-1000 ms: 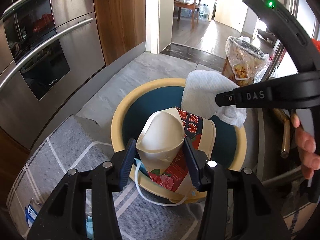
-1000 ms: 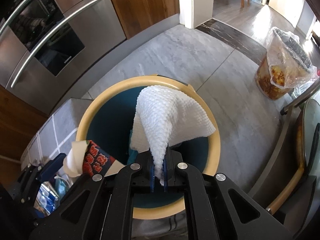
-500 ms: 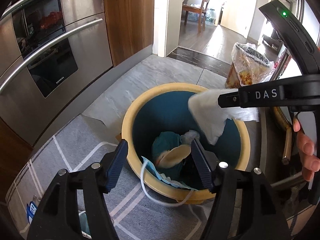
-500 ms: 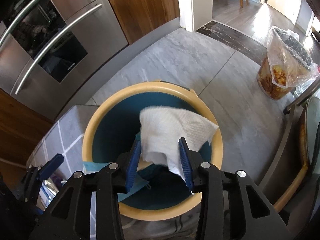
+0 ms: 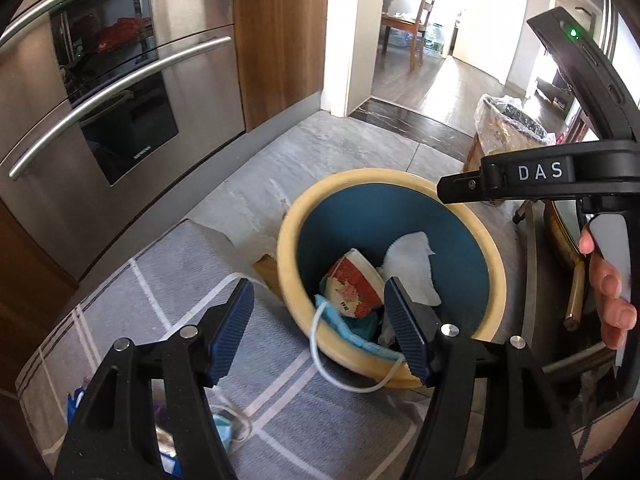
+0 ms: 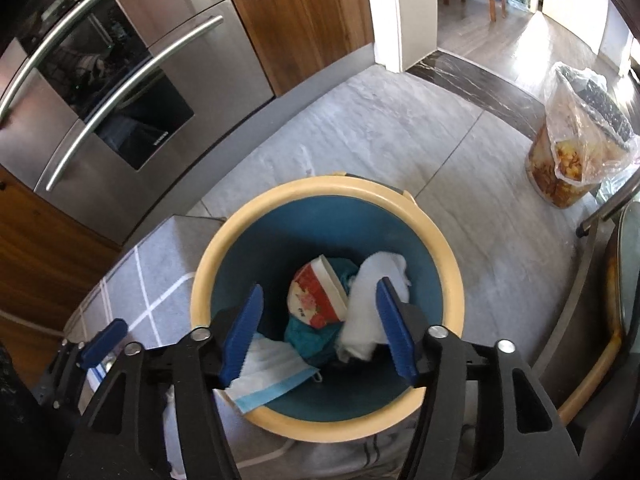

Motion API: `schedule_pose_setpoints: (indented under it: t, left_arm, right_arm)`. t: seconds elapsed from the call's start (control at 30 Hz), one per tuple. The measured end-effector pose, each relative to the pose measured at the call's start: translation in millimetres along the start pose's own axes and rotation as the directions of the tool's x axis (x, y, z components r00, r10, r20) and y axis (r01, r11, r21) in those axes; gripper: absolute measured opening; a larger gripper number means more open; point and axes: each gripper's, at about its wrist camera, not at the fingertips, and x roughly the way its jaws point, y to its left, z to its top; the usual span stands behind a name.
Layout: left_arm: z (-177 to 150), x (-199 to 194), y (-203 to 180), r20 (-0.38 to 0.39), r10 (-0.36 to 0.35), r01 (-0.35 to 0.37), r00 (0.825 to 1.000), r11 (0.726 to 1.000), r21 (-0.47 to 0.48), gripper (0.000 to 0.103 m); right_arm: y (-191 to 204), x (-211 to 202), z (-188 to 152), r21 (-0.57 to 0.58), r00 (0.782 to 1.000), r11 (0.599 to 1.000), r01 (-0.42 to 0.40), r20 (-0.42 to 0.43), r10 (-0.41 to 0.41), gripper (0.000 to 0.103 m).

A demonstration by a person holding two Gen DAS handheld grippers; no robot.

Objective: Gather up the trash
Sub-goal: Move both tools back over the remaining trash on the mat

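At the bottom of each frame I see two grippers, and both have their jaws spread wide with nothing between them. The left gripper (image 5: 318, 328) hangs over the near rim of the bin (image 5: 292, 240), a little to its left side. The right gripper (image 6: 318, 330) is directly above the opening, so I think it is placed there so that things fall straight inside. On the right edge of the left view, a hand (image 5: 610, 300) holds the right tool by its handle.

The trash lies in the bin, in the centre of both frames. A crushed red and white paper cup (image 6: 316, 298) lies on its side on a teal cloth (image 6: 310, 340). A white paper towel (image 6: 368, 312) leans against the right inner wall, touching the cup. A light blue face mask (image 6: 272, 380) hangs over the near rim, half inside and half outside, and its white strap (image 5: 332, 372) falls down onto the grey rug (image 5: 280, 408). In my judgement the mask must be pushed in fully.

At the lower left of the left view, something light blue with a cord (image 5: 226, 428) lies on the rug; perhaps it is more trash, but I cannot tell.

Farther away, at the upper right, a second bin with a plastic bag (image 6: 576, 156) stands on the grey floor (image 6: 360, 140), and it holds yellowish waste. The steel oven (image 6: 120, 96) fills the upper left.
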Motion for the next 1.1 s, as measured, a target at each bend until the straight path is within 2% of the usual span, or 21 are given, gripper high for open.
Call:
schedule_pose_setpoints:
  t: [0.1,0.3,0.43,0.5,0.63,0.77,0.97,1.1]
  left_arm:
    - [-2.3,-11.3,10.7,0.003,0.008,-0.008,1.000,1.000,-0.012,0.069]
    - [-9.8,-37.9,29.3,0.015,0.034,-0.034,0.999,0.999,-0.030,0.082]
    - [-18.1,-63.7,43.7,0.025,0.061,-0.060,0.998,0.997,-0.043,0.094]
    - [-22.0,-80.8,54.2,0.035,0.101,-0.100,0.994,0.994,-0.043,0.097]
    - [-28.0,-110.3,80.2,0.043,0.180,-0.177,0.983,0.982,-0.072,0.097]
    - [-41.6,-144.9,113.4,0.044,0.216,-0.207,0.975,0.967,-0.151,0.097]
    - [-75.9,-190.1,150.1,0.039,0.288,-0.271,0.957,0.932,-0.241,0.097]
    - [-104.4,-202.4,167.6,0.011,0.314,-0.296,0.949,0.905,-0.307,0.097]
  right_arm:
    - [10.5,-7.5,1.4,-0.031,1.000,1.000,0.001,0.029,0.000,0.075]
    - [33.9,-19.2,2.5,-0.080,0.997,0.997,0.002,0.076,0.004,0.091]
    - [50.6,-28.2,3.5,-0.107,0.994,0.994,-0.005,0.110,0.017,0.094]
    - [59.6,-33.3,3.6,-0.116,0.992,0.993,-0.023,0.123,0.038,0.094]
    - [84.7,-46.3,-0.3,-0.161,0.984,0.984,-0.075,0.151,0.099,0.095]
    - [113.1,-49.5,-8.2,-0.225,0.979,0.968,-0.110,0.144,0.145,0.096]
    - [155.1,-38.9,-27.1,-0.328,0.983,0.937,-0.118,0.091,0.156,0.096]
    - [180.9,-34.1,-43.4,-0.395,0.985,0.910,-0.129,0.057,0.165,0.096]
